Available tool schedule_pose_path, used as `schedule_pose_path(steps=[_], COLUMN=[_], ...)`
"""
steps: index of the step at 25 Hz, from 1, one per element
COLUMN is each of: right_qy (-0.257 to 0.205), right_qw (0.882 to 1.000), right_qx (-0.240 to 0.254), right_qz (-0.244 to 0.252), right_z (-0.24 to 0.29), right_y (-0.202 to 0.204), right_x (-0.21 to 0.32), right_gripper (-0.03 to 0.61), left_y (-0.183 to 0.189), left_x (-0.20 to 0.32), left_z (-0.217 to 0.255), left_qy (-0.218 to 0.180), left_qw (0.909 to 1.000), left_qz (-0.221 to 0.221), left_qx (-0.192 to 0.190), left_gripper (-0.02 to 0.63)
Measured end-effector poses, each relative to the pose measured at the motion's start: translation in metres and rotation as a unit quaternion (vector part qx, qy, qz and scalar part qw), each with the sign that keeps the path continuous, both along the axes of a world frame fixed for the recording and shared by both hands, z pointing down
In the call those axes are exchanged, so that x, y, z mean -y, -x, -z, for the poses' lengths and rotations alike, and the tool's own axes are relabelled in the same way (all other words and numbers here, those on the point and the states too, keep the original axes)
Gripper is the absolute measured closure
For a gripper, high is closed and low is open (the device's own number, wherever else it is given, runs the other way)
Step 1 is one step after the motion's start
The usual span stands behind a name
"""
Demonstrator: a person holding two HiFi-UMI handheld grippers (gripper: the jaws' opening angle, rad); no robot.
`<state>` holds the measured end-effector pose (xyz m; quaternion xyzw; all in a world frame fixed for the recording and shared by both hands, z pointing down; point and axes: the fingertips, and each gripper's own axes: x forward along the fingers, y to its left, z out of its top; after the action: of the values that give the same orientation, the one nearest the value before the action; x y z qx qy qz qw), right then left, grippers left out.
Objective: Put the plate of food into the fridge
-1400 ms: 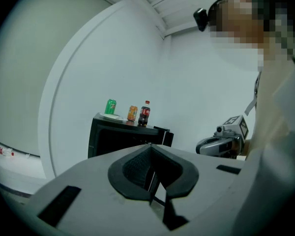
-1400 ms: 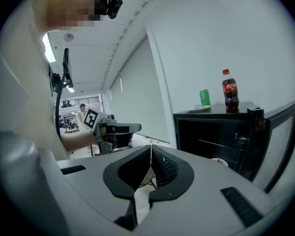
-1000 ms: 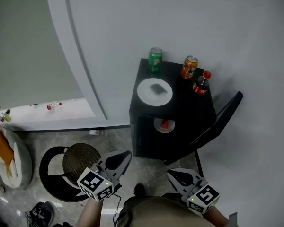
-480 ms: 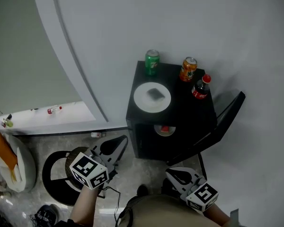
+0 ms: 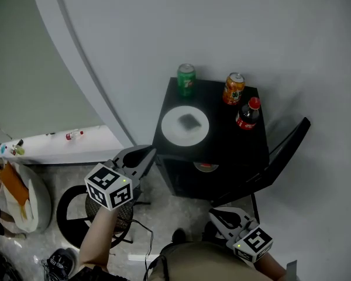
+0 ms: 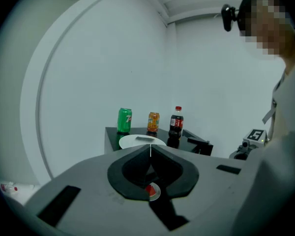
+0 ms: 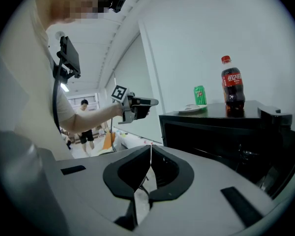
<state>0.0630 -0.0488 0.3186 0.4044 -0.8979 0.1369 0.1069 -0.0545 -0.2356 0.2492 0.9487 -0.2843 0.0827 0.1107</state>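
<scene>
The plate of food (image 5: 185, 126) sits on top of the small black fridge (image 5: 234, 148), a green can (image 5: 186, 79) behind it, an orange can (image 5: 234, 88) and cola bottle (image 5: 247, 113) to its right — and the fridge door (image 5: 284, 157) hangs open. The left gripper (image 5: 147, 153) hangs near the fridge's front left corner, jaws pressed together on nothing; the right gripper (image 5: 214, 214) is low by the person's body, apart from the fridge — jaws together and empty too.

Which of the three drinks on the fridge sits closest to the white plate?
The green metal can, directly behind the round white plate; the orange metal can and the red-capped dark plastic cola bottle stand farther right.
</scene>
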Motion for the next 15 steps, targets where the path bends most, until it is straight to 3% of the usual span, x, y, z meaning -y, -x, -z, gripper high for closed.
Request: schedule_pose_path(steps=[9, 10, 11, 15], right_qy=[0.002, 0.002, 0.002, 0.008], right_qw=[1.0, 1.0, 1.0, 1.0], right_qx=[-0.001, 0.0, 0.0, 0.001], right_qz=[0.007, 0.008, 0.009, 0.004], right_z=[-0.001, -0.001, -0.001, -0.001], right_y=[-0.007, -0.006, -0.006, -0.008], right_x=[0.007, 0.007, 0.007, 0.007], right_gripper=[0.558, 0.558, 0.558, 0.558], left_y=[-0.008, -0.01, -0.011, -0.013], left_x=[0.048, 0.052, 0.056, 0.079], left_z=[-0.008, -0.009, -0.01, -0.016], left_qy=[0.047, 0.052, 0.059, 0.093], left_qw=[0.9987, 0.9985, 0.9981, 0.9955], left_qz=[0.008, 0.007, 0.008, 0.019], left_qx=[0.017, 0.018, 0.016, 0.001], left_gripper=[0.601, 0.561, 0.478, 0.409])
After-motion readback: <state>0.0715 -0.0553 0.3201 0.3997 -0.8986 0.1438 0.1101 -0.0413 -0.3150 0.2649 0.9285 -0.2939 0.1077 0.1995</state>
